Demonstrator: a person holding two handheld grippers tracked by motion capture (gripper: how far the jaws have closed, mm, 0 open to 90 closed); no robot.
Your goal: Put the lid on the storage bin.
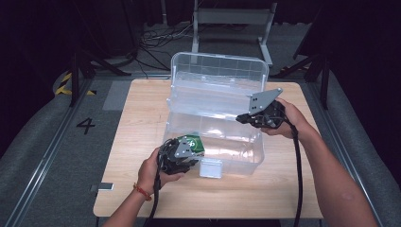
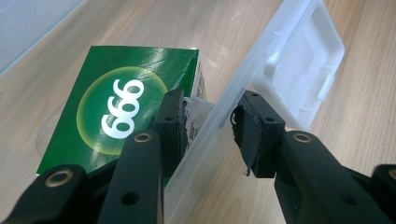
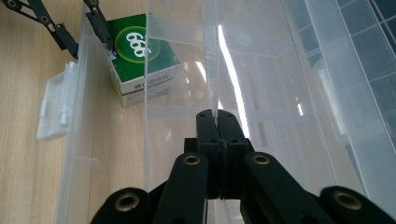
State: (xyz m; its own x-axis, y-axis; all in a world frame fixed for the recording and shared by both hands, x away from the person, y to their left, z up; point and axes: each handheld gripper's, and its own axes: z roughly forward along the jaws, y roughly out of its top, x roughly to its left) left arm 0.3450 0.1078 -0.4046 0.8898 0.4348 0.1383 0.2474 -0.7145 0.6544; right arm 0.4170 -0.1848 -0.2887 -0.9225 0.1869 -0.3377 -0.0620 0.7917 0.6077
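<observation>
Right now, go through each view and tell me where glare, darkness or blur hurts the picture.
High view: room dark around the lit table, soft overall, glare on the clear box floor. Left gripper view: green carton sharp, jaws near the lens slightly soft. Right gripper view: bright streak of glare across the box wall; carton seen through hazy plastic.

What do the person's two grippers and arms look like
Both are black two-jaw tools with brass-coloured rivets. The left gripper and the right gripper each carry a grey three-cornered plate and trail a black cable. The forearms are bare; a red band circles the left wrist.
</observation>
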